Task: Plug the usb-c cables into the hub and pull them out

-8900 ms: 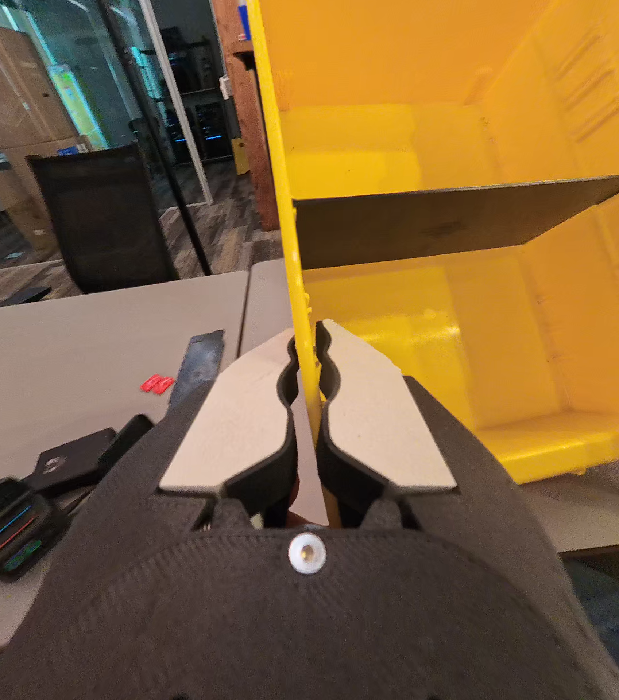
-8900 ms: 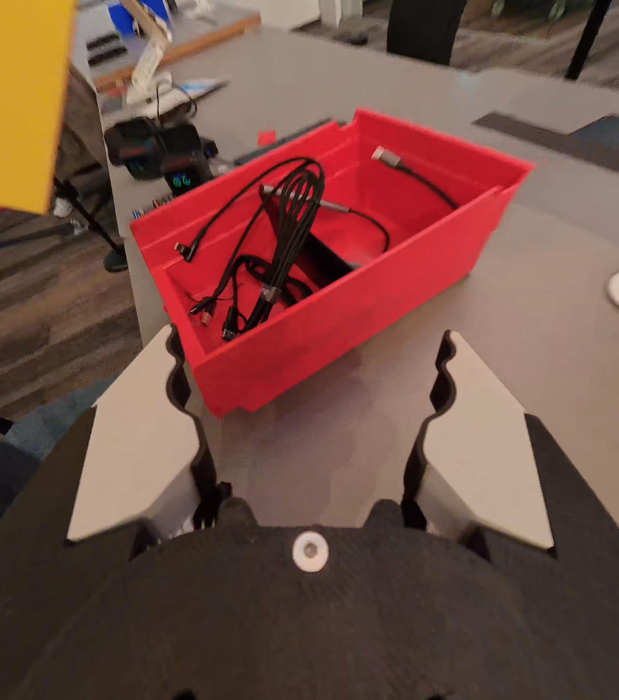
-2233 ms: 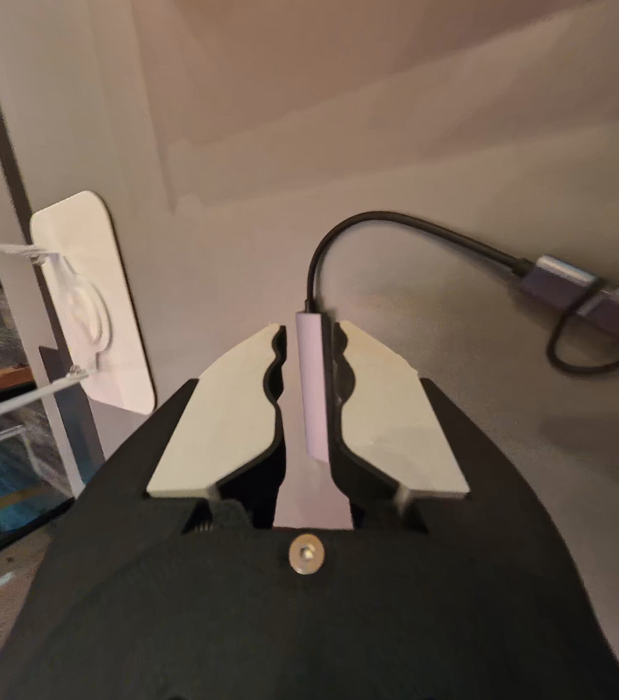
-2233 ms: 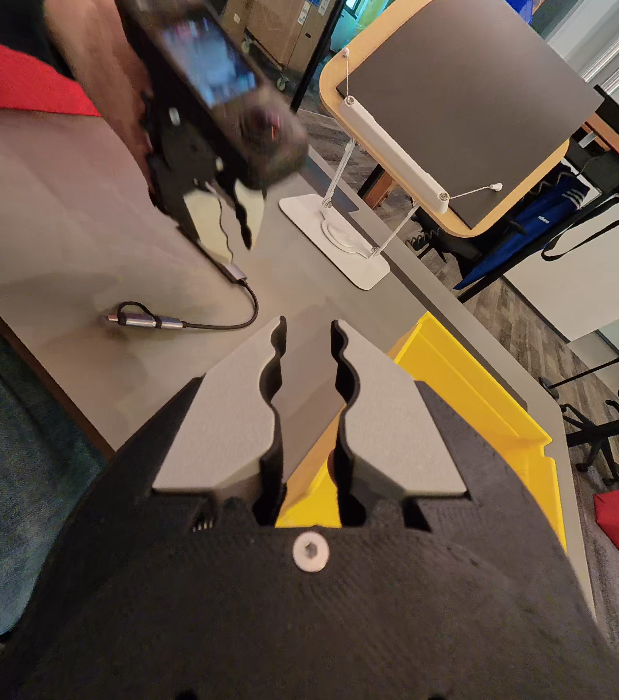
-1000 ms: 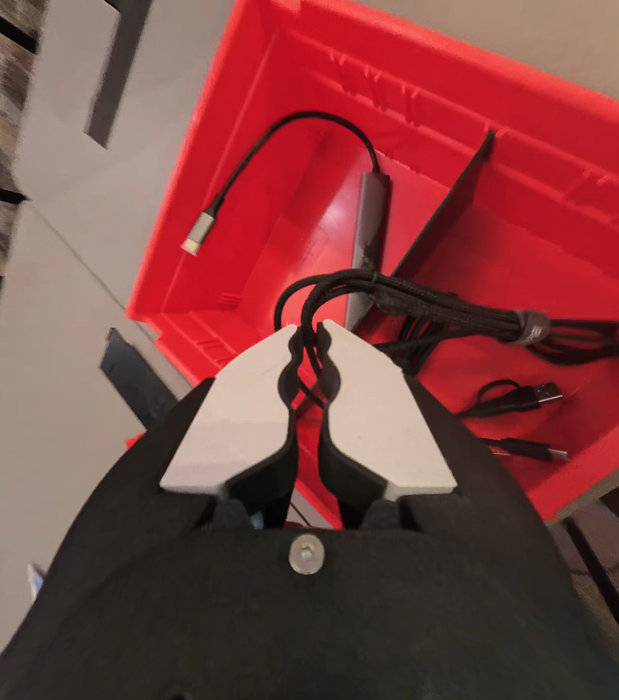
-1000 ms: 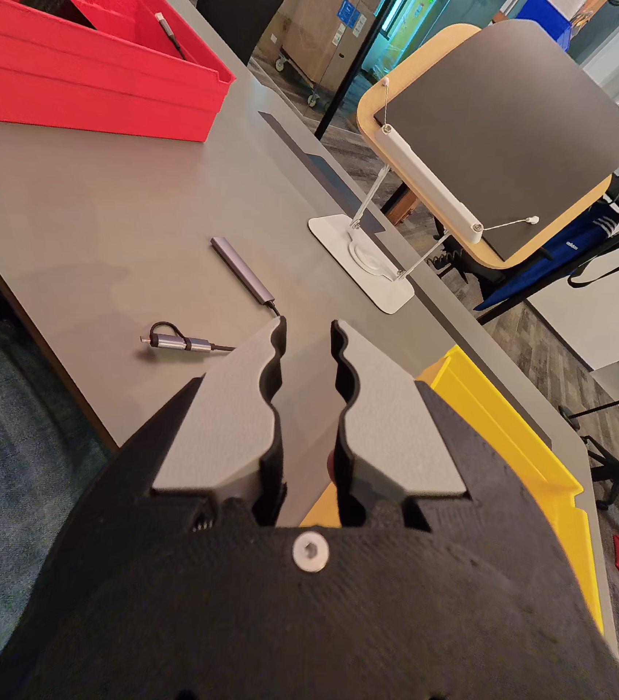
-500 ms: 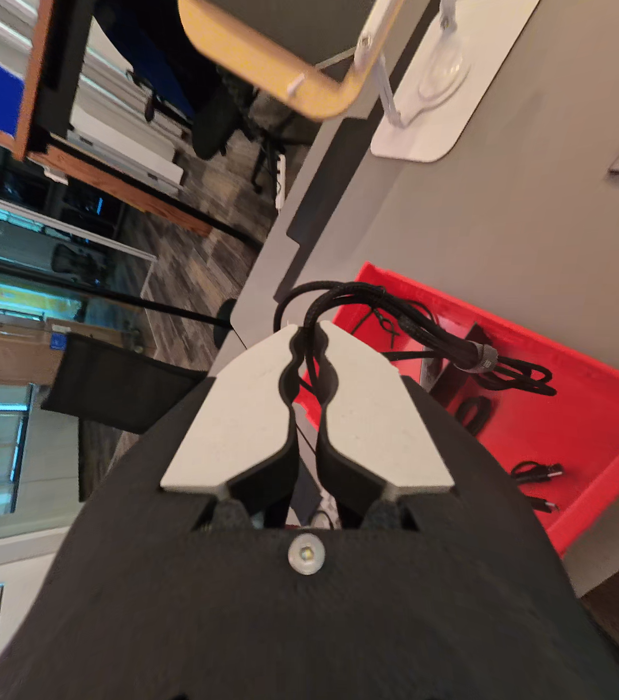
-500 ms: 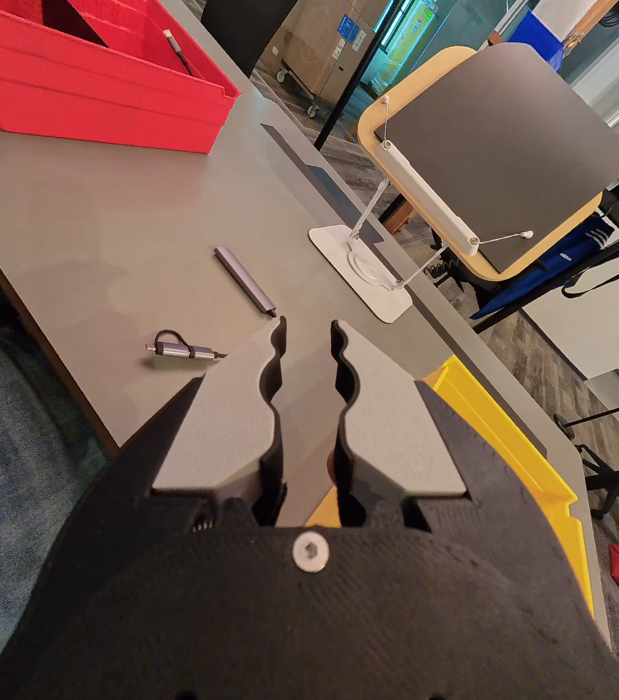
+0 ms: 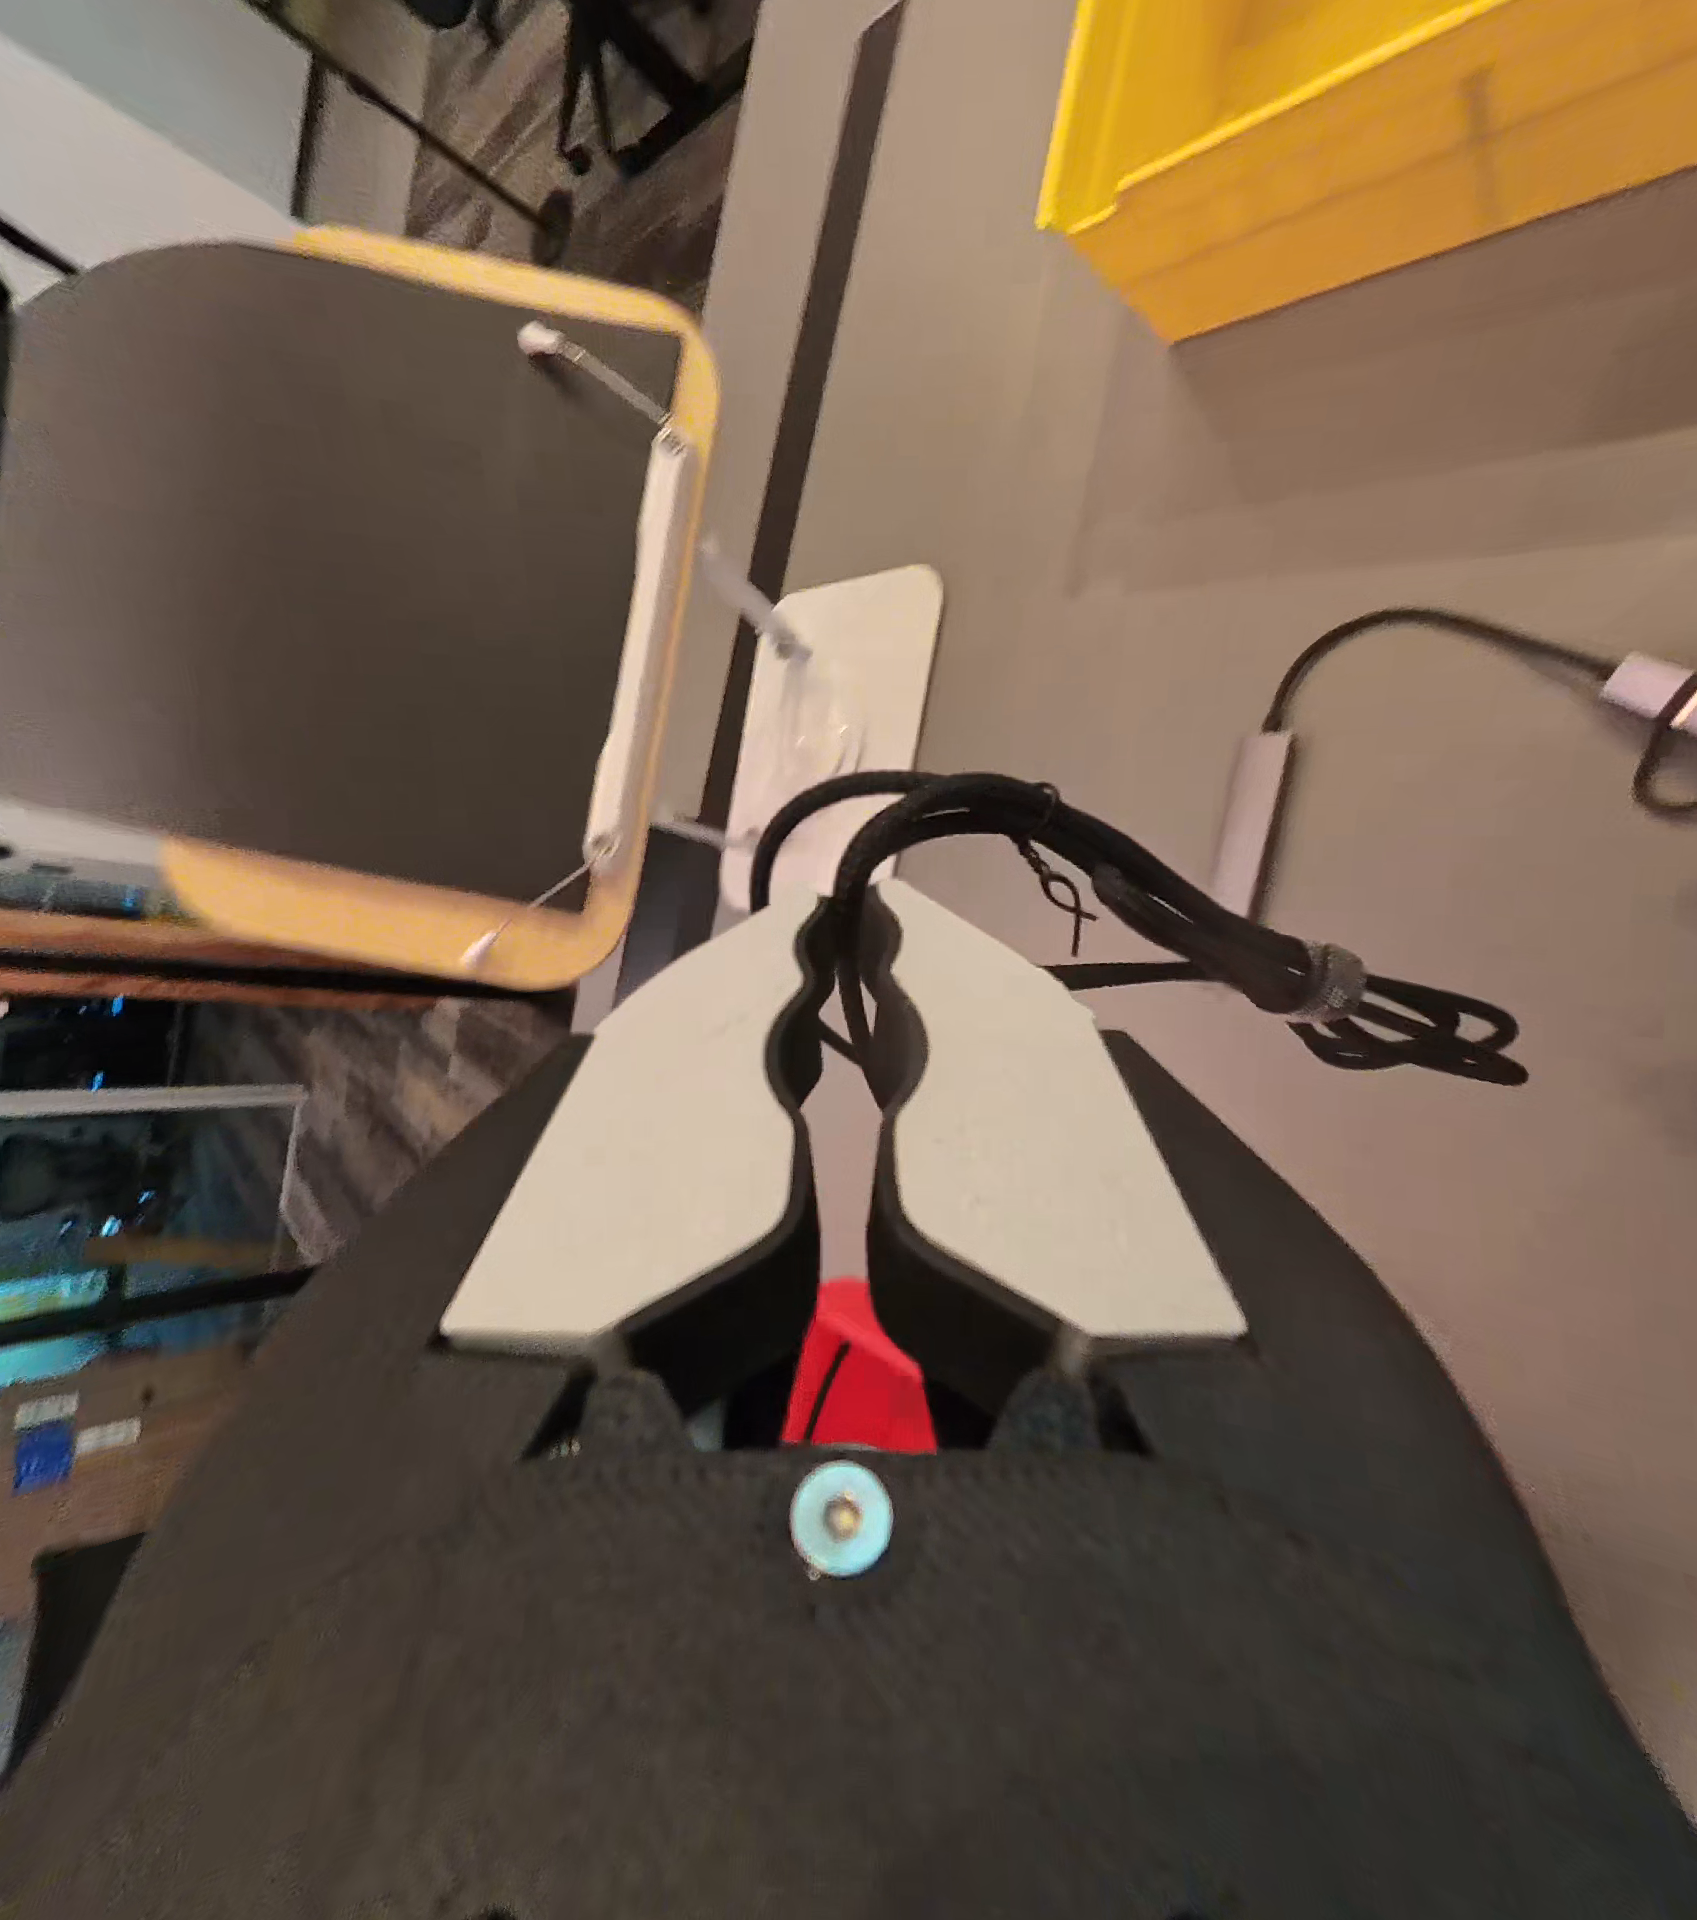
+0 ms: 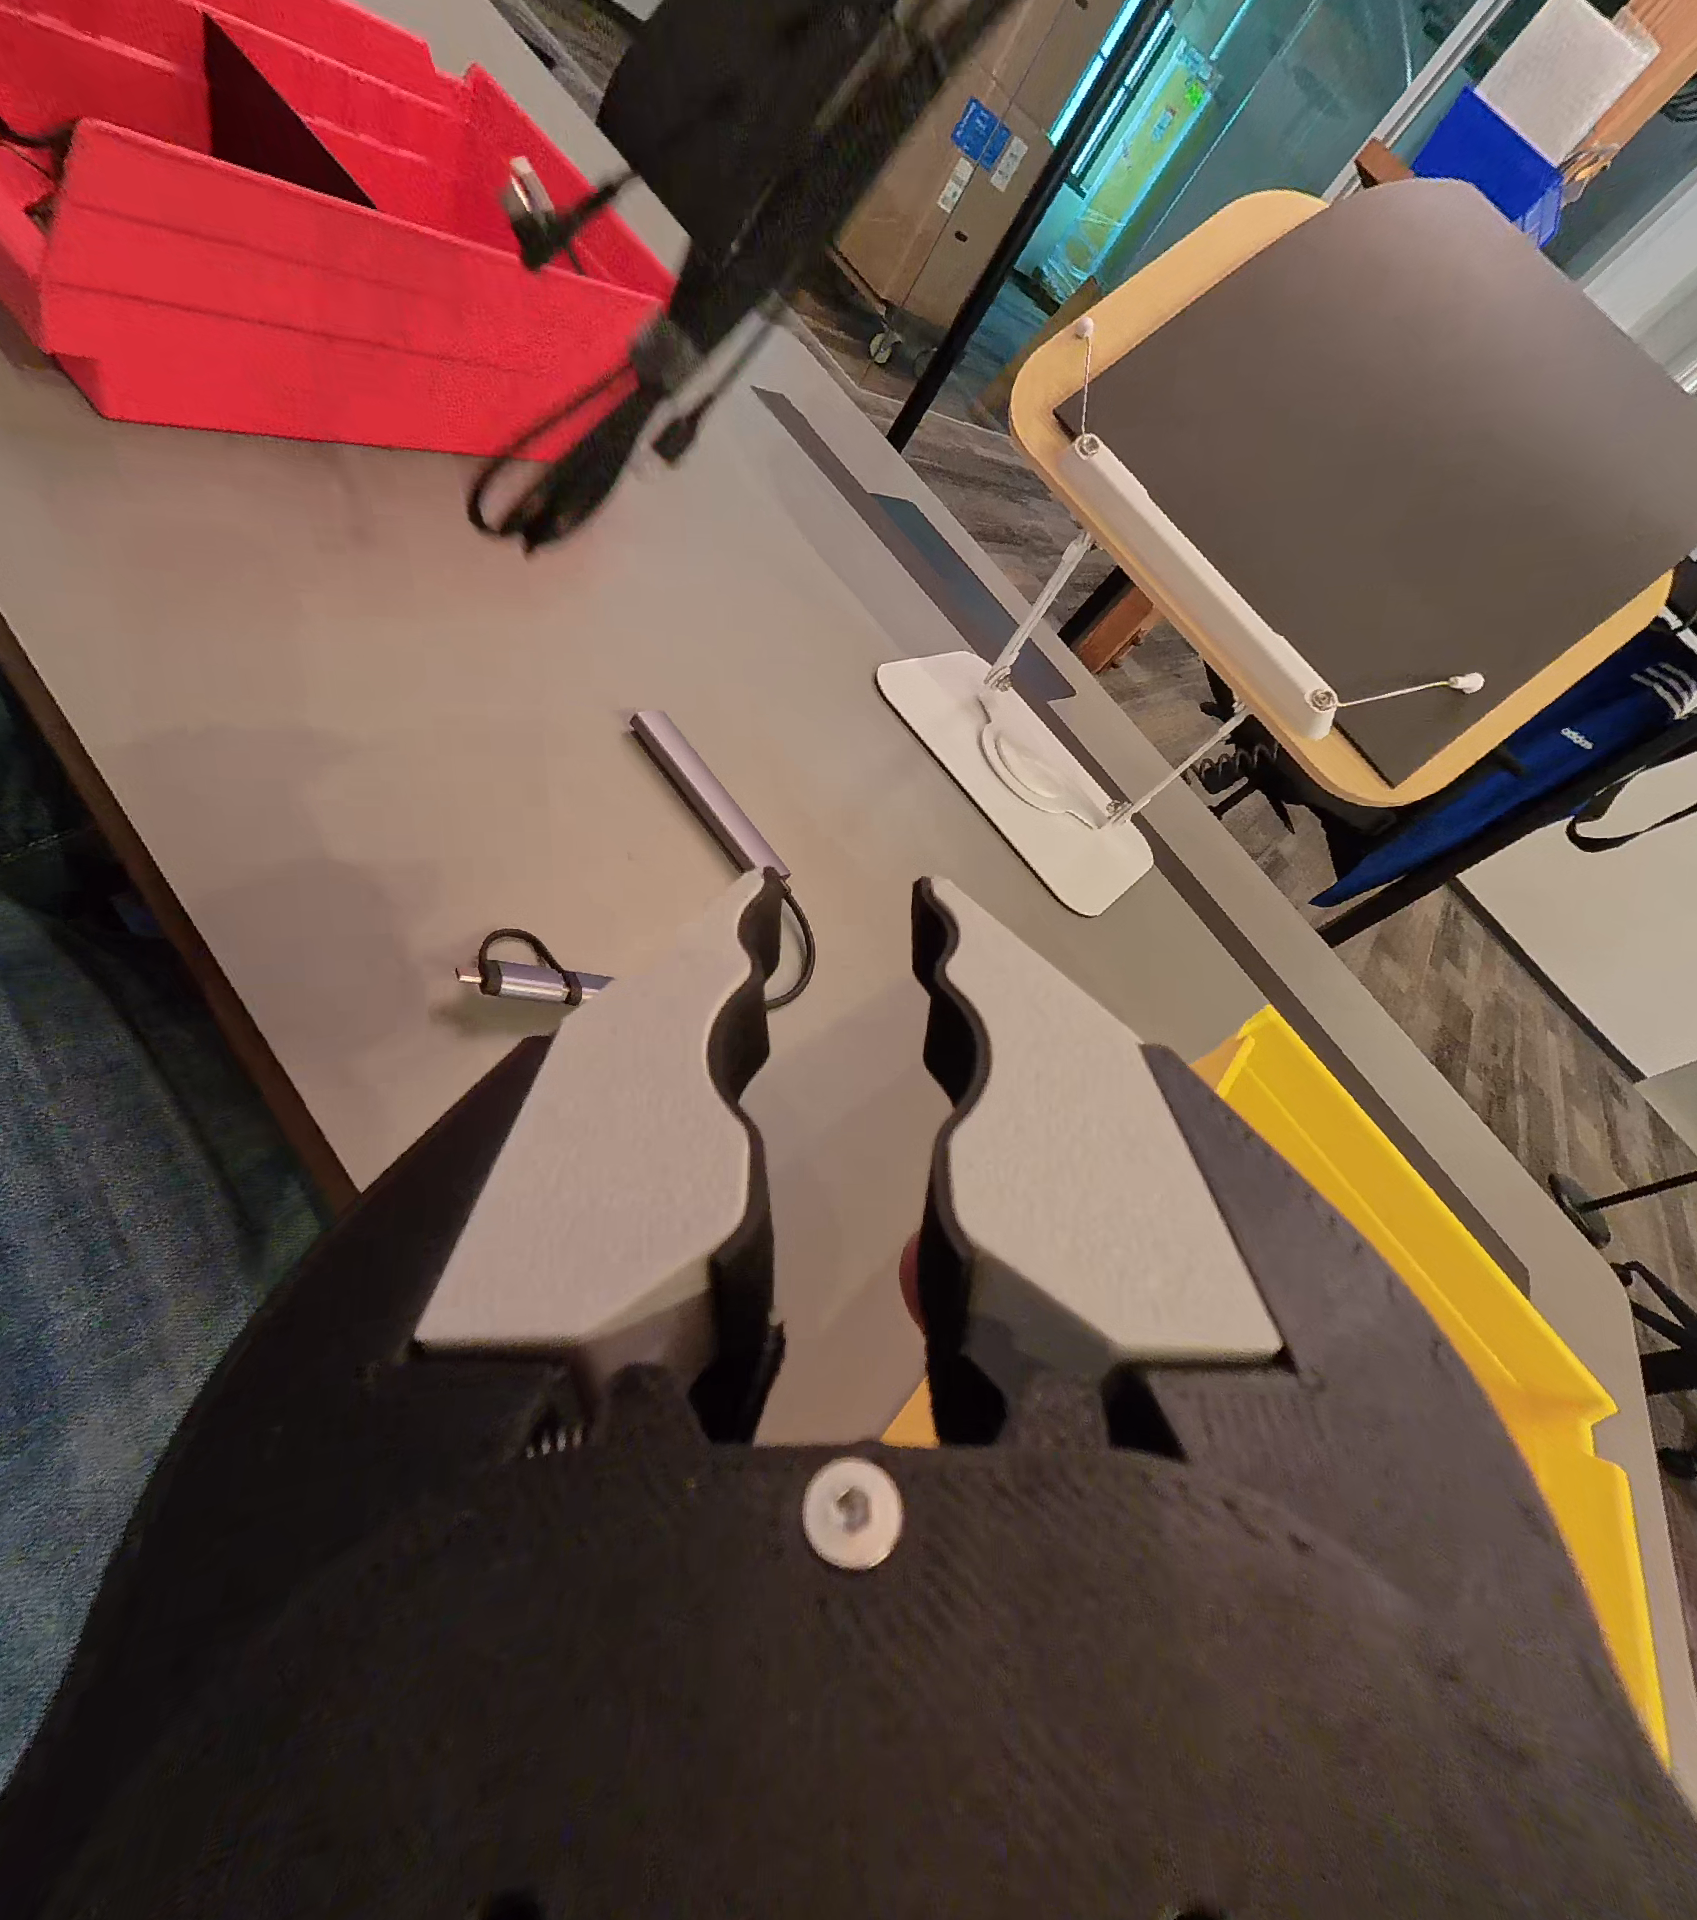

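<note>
I am carrying the bundled black braided usb-c cables (image 9: pixel 1187 894), clamped in my left gripper (image 9: pixel 849 914), toward the slim grey metal hub (image 9: pixel 1249 821) at frame right on the grey bench (image 9: pixel 1446 1299). My right gripper (image 10: pixel 839 894) is hovering empty, jaws apart. I should set the bundle down beside the hub, not on it.

The left wrist view looks steeply down over its gripper (image 9: pixel 849 909) at the table (image 9: pixel 1343 1299) from above. The right wrist view looks along its gripper (image 10: pixel 839 904), lower and slanted. Both share the hub (image 9: pixel 1254 810) (image 10: pixel 704 784) and stand (image 9: pixel 844 686) (image 10: pixel 1020 790) ahead.
</note>
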Available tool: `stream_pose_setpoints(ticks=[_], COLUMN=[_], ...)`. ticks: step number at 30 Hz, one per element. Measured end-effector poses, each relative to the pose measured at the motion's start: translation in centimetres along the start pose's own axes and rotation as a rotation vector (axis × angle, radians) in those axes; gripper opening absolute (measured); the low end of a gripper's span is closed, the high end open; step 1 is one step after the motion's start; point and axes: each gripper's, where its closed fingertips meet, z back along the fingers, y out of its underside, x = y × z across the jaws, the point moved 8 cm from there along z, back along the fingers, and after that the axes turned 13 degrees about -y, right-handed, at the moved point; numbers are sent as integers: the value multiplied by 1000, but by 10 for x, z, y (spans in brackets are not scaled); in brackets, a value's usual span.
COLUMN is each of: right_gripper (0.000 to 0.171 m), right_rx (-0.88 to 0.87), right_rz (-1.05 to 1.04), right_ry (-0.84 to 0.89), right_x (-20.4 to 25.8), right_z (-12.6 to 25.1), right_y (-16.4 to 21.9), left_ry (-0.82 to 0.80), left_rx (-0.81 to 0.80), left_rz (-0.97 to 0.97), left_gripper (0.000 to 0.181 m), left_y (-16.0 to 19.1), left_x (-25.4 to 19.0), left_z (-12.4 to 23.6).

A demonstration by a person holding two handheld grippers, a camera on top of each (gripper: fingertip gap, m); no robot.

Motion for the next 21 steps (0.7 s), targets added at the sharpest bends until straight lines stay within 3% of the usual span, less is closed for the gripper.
stream_pose_setpoints(ticks=[13, 21], right_gripper=[22, 22], right_rx=[12, 19], right_rz=[-50, -80], right_ry=[9, 13], right_x=[4, 1], right_z=[13, 16], right_y=[18, 28], left_ry=[348, 437], left_rx=[-31, -43], left_rz=[-50, -224], left_gripper=[4, 10], left_y=[-100, -124], left_x=[-95, -162], left_z=[-153, -205])
